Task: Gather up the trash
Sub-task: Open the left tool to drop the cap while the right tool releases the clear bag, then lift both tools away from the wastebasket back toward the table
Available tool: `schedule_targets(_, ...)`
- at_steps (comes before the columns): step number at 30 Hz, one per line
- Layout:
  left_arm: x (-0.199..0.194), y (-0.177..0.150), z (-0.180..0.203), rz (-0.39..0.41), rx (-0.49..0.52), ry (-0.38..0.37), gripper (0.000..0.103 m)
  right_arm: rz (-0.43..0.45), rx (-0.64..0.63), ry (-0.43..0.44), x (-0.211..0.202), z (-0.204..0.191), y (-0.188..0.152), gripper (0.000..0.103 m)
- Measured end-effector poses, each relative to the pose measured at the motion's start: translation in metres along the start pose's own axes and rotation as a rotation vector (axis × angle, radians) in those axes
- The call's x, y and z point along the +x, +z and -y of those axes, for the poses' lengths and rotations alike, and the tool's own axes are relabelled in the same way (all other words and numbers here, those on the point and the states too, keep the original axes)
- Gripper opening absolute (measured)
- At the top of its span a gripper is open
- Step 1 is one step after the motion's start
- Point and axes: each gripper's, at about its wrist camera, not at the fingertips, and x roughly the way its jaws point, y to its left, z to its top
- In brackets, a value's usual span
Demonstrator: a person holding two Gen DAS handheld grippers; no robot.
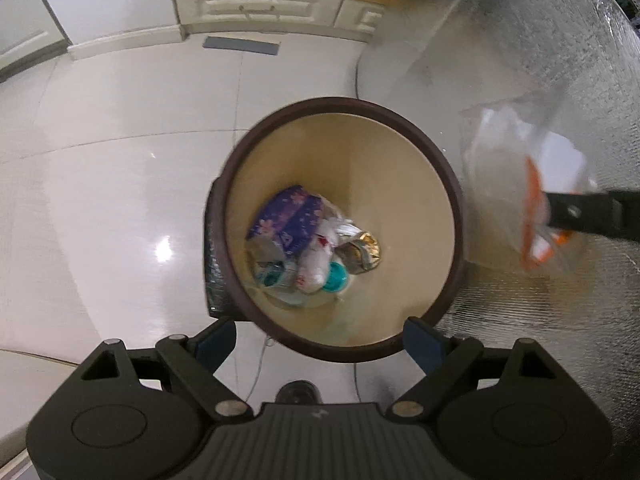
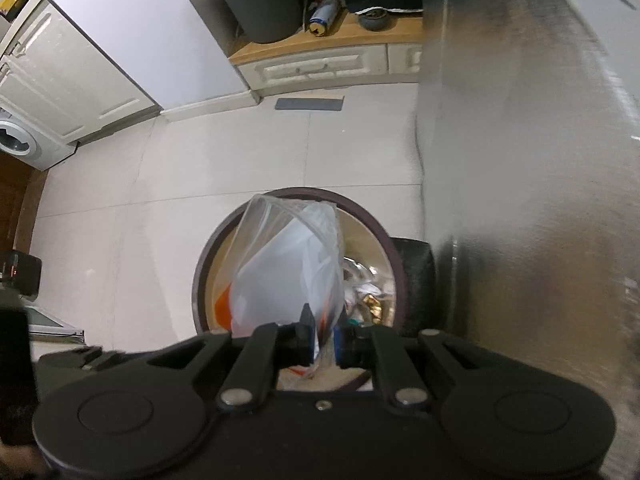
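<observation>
A round trash bin (image 1: pixel 452 184) with a dark brown rim and beige inside stands on the floor, straight below my left gripper (image 1: pixel 320 334). That gripper is open and holds nothing. Inside the bin lie a purple flowered wrapper (image 1: pixel 288 220), a gold foil wrapper (image 1: pixel 362 254) and other crumpled trash. My right gripper (image 2: pixel 325 338) is shut on a clear plastic bag (image 2: pixel 288 268) with white paper and orange parts inside. The clear plastic bag (image 1: pixel 532 184) hangs just right of the trash bin (image 2: pixel 208 256), partly hiding its opening in the right wrist view.
A silver foil-covered surface (image 1: pixel 540 60) rises beside the bin on the right. White glossy floor tiles (image 1: pixel 100 160) spread to the left. A low white cabinet (image 1: pixel 272 12) with a wooden top stands at the back, a dark mat (image 1: pixel 241 45) before it. A washing machine (image 2: pixel 20 144) is far left.
</observation>
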Motion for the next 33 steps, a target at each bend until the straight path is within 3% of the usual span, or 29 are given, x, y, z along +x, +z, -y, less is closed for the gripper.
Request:
schedule_targets(3, -0.006, -0.003, -0.004, 0.013, -0.002, 0.018, 0.096, -0.019, -0.001, 0.020, 0.017, -0.003, 0.003, 0.014)
schedule_targets(7, -0.010, -0.007, -0.007, 0.023, -0.018, 0.032, 0.101, -0.066, 0.029, 0.014, 0.036, -0.003, -0.003, 0.044)
schedule_targets(15, -0.022, -0.017, -0.011, 0.030, -0.035, 0.042, 0.103, -0.094, -0.001, -0.018, 0.022, -0.008, -0.022, 0.043)
schedule_targets(28, -0.075, -0.029, -0.011, 0.115, -0.034, 0.056, 0.103, 0.006, -0.059, -0.027, -0.044, -0.021, -0.033, 0.043)
schedule_targets(33, -0.105, -0.038, -0.012, 0.156, -0.037, 0.056, 0.103, 0.035, -0.076, -0.030, -0.066, -0.027, -0.041, 0.052)
